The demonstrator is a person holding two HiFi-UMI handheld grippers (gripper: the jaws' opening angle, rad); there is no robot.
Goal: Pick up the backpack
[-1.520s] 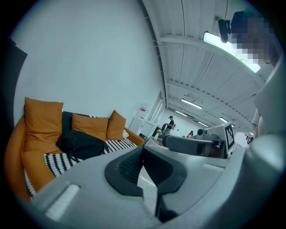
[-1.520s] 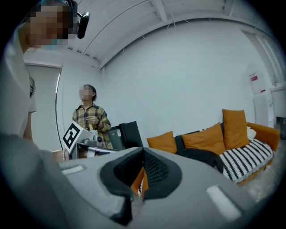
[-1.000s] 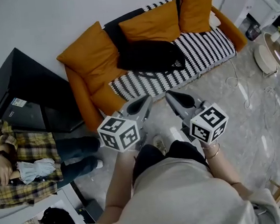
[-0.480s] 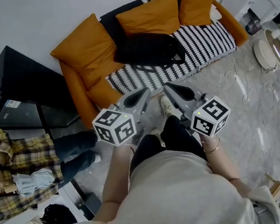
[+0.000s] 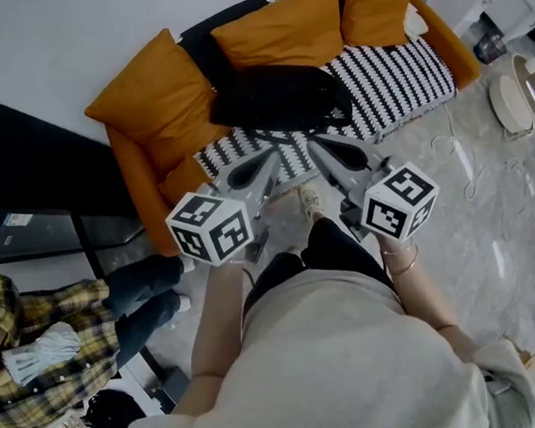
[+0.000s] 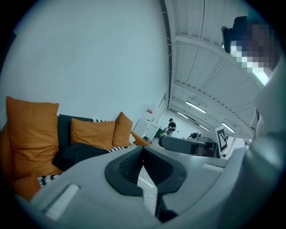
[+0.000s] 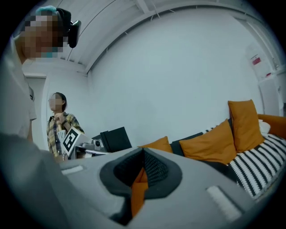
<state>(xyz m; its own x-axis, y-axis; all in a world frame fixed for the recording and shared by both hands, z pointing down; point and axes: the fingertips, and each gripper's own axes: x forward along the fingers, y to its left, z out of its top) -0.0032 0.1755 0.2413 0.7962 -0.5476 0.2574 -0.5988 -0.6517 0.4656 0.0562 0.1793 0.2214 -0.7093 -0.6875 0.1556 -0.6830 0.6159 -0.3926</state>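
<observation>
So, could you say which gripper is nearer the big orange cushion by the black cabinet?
Left. In the head view the left gripper is just below-right of the cushion; the right gripper lies farther right.

We are seeing open floor along the sofa's front edge before the backpack; orange cushions are crowding its back edge and left corner.

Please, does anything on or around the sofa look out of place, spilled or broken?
Nothing looks spilled or damaged. The black backpack lies flat on the striped seat of the sofa, in front of the orange cushions, rather than upright.
</observation>
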